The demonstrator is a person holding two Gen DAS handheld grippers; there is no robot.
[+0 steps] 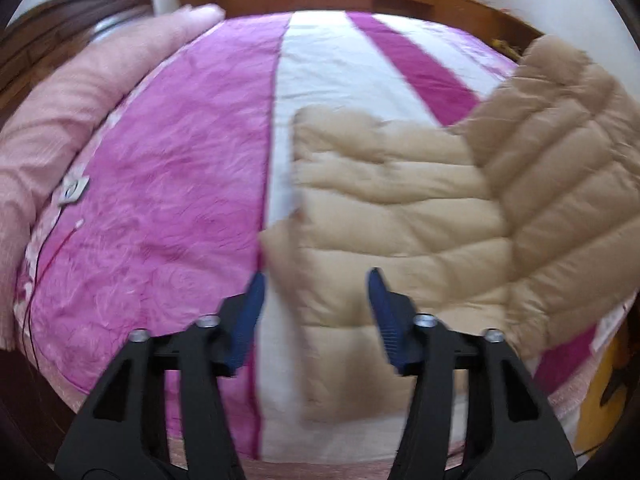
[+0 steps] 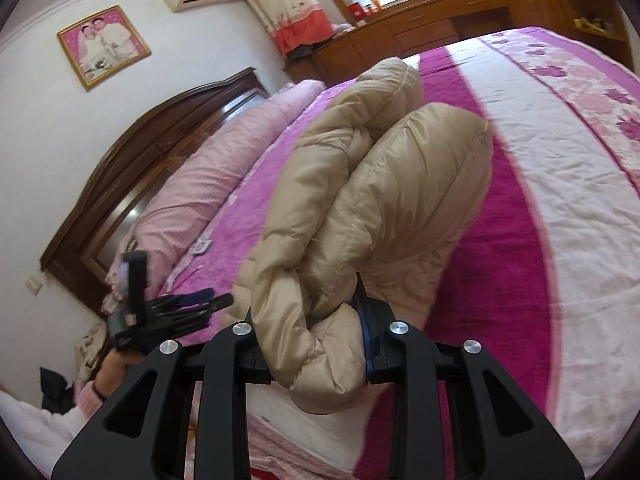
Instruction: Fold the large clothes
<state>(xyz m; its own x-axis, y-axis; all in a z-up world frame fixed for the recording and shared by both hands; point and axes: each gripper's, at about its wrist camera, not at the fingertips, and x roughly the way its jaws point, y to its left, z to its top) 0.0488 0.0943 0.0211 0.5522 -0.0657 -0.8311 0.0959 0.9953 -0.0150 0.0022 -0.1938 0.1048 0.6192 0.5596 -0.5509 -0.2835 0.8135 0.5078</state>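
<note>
Now | right gripper fingers pinching beige down jacket | left gripper fingers spread, empty, above bedspread

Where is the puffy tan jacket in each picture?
Left wrist view: the puffy tan jacket lies on the right half, spread over the bed ahead of the open left gripper, which holds nothing.
Right wrist view: it fills the middle, bunched up and lifted, with a fold pinched in the right gripper.
Shared landmark: the pink and white striped bedspread under the jacket in both views.
</note>
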